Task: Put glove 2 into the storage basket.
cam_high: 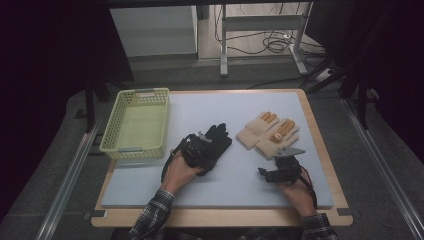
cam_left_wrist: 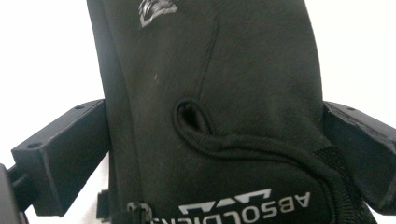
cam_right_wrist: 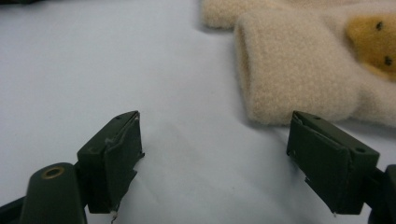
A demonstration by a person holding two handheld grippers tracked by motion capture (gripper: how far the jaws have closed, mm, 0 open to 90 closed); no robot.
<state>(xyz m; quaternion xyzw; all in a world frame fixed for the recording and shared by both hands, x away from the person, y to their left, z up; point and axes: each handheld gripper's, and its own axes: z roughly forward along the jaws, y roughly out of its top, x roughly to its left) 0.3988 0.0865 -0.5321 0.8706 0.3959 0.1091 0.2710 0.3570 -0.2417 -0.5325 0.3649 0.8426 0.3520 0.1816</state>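
Observation:
A black glove (cam_high: 220, 134) with a silver logo lies on the pale mat (cam_high: 235, 182) at the middle. My left gripper (cam_high: 199, 149) sits over its cuff end. In the left gripper view the glove (cam_left_wrist: 243, 70) lies between the two wide-spread jaws of the left gripper (cam_left_wrist: 212, 112), its sides reaching both pads. A pair of beige fleece gloves (cam_high: 267, 131) with orange fingertips lies to the right. My right gripper (cam_high: 284, 160) rests just short of them, open and holding nothing (cam_right_wrist: 215, 121), with a beige cuff (cam_right_wrist: 289, 70) ahead to its right.
A yellow-green plastic basket (cam_high: 116, 125) stands at the mat's left edge, with nothing seen inside. The wooden table rim (cam_high: 322, 150) frames the mat. Beyond the far edge are a desk frame and loose cables on the floor (cam_high: 270, 42).

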